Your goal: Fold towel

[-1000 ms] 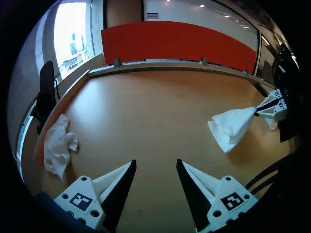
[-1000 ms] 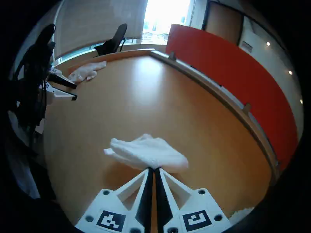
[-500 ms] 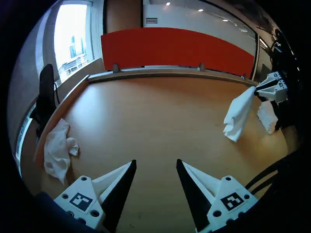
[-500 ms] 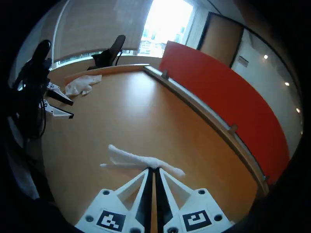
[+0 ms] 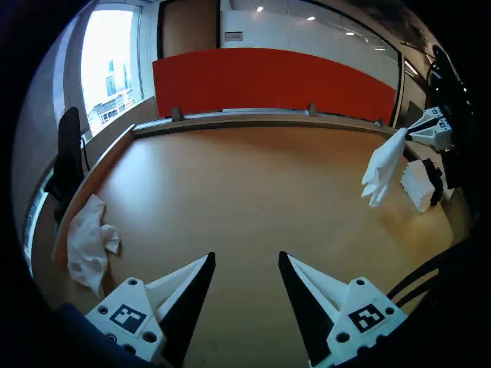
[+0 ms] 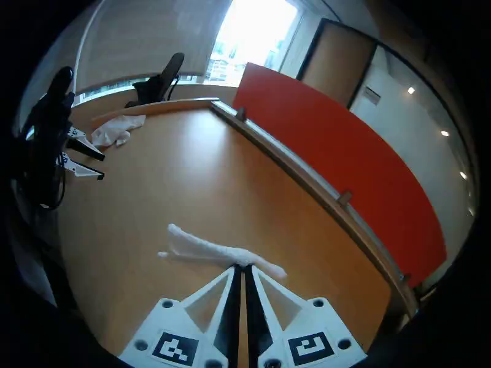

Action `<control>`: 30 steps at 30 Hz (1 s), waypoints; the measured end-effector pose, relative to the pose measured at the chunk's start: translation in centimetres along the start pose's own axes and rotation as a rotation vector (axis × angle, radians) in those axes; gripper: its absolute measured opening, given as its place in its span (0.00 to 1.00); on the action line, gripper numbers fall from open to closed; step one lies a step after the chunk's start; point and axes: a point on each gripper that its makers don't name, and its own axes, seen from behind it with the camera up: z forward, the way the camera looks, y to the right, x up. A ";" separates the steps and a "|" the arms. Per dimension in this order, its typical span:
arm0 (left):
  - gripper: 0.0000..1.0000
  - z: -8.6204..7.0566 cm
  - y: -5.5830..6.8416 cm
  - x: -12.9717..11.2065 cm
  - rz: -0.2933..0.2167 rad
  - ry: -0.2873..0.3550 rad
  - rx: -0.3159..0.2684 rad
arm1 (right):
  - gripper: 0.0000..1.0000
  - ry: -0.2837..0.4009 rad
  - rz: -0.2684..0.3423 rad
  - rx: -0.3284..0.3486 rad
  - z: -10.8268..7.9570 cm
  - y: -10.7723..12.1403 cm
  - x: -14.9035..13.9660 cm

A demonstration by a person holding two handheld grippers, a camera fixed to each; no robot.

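A white towel (image 5: 382,167) hangs in the air at the right of the left gripper view, pinched at its top by my right gripper (image 5: 410,130). In the right gripper view that towel (image 6: 212,251) dangles from the tips of my right gripper (image 6: 243,268), which is shut on it, above the wooden table. My left gripper (image 5: 244,260) stands open low over the table with nothing between its fingers; it is also at the left of the right gripper view (image 6: 92,167). A folded white towel stack (image 5: 419,184) lies at the table's right edge.
A crumpled white towel (image 5: 87,240) lies near the table's left edge, seen again far off in the right gripper view (image 6: 116,130). A red divider panel (image 5: 273,80) runs along the far edge of the wooden table (image 5: 245,184). A black chair (image 6: 161,83) stands by the window.
My right gripper has lifted the towel off the table, so it now hangs freely instead of resting spread on the surface. My left gripper has stayed open in about the same place.
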 end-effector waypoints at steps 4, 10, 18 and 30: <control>0.76 0.0 0.3 0.0 0.009 -0.002 -0.003 | 0.04 -0.014 0.008 -0.018 -0.8 1.8 -1.0; 0.75 0.0 0.7 0.2 0.019 -0.004 -0.001 | 0.04 -0.036 0.021 -0.046 -2.0 5.1 -2.8; 0.75 0.0 1.1 0.4 0.027 -0.007 0.004 | 0.04 -0.073 0.038 -0.088 -3.7 9.8 -5.6; 0.75 0.3 1.9 0.5 0.035 -0.018 0.011 | 0.04 -0.134 0.057 -0.149 -6.0 16.5 -9.4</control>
